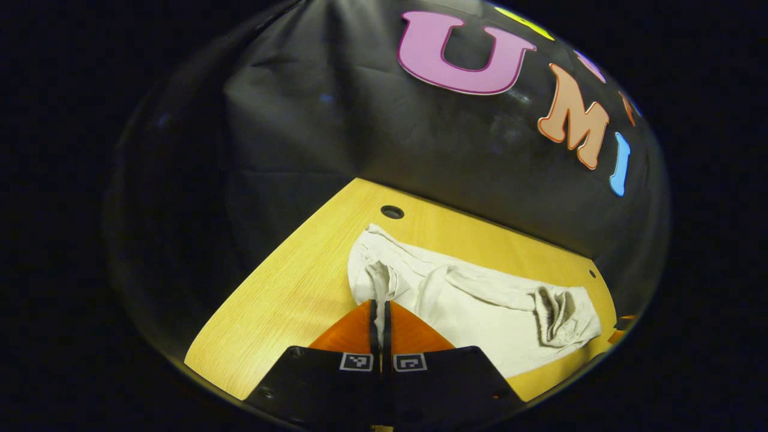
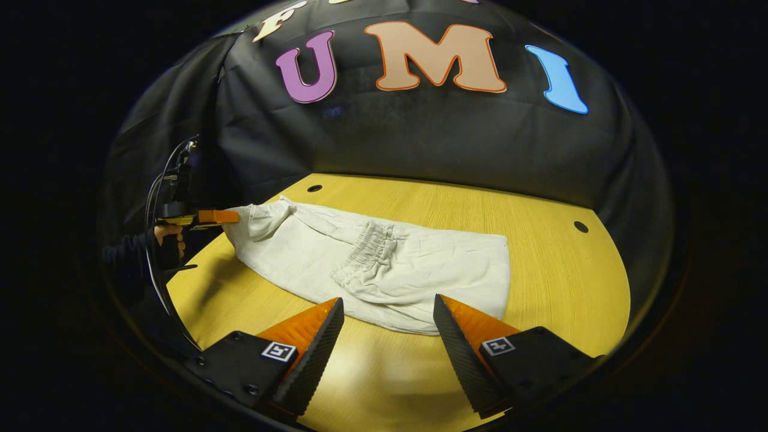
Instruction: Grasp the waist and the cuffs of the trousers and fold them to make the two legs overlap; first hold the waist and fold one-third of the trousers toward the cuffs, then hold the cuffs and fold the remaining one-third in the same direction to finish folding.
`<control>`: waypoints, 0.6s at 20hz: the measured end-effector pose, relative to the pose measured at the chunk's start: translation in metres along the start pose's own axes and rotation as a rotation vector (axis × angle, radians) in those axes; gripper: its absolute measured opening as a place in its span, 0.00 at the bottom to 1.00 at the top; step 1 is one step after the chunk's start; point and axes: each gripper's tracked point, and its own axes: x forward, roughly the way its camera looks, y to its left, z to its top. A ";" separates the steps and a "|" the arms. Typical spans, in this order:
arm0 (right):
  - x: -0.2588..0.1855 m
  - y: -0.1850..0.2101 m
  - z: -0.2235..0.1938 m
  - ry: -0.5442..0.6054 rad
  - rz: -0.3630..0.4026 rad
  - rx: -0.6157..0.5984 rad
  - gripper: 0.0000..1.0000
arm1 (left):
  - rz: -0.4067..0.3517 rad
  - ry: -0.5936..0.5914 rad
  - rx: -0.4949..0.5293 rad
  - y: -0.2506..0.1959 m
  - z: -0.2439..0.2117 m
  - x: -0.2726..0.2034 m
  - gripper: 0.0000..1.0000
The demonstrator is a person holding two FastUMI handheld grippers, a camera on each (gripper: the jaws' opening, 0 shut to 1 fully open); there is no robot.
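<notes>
In the left gripper view, the left gripper (image 1: 379, 312) sits nearest the camera with its two fingers drawn together on a pinch of pale fabric at one end of the trousers (image 1: 474, 300). The trousers lie on the yellow wooden table (image 1: 288, 288), partly folded, with a gathered bunch of cloth at the far end. A round cable hole (image 1: 392, 212) is set in the table just beyond the held end.

In the right gripper view, the right gripper (image 2: 389, 327) hovers above the table with its fingers spread wide and nothing between them, just short of the near edge of the trousers (image 2: 384, 264). The elastic waistband (image 2: 366, 249) lies folded onto the middle of the garment. No containers are present on the table.
</notes>
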 end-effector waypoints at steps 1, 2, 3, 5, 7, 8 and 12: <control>-0.003 -0.004 0.000 -0.005 0.003 0.000 0.96 | -0.010 -0.011 0.000 -0.011 0.006 -0.004 0.00; -0.005 -0.009 0.002 -0.010 0.005 0.000 0.96 | -0.024 -0.021 0.001 -0.023 0.013 -0.007 0.00; -0.008 -0.014 0.002 -0.016 0.006 0.000 0.96 | -0.036 -0.033 0.007 -0.035 0.019 -0.008 0.00; -0.014 -0.025 0.003 -0.026 0.005 0.003 0.96 | -0.064 -0.055 0.027 -0.062 0.029 -0.010 0.00; -0.020 -0.037 0.003 -0.036 0.002 0.011 0.96 | -0.092 -0.074 0.052 -0.089 0.038 -0.013 0.00; -0.024 -0.044 0.003 -0.038 0.002 0.013 0.96 | -0.105 -0.080 0.064 -0.103 0.042 -0.017 0.00; -0.036 -0.070 -0.001 -0.045 -0.001 0.019 0.96 | -0.157 -0.110 0.095 -0.159 0.055 -0.024 0.00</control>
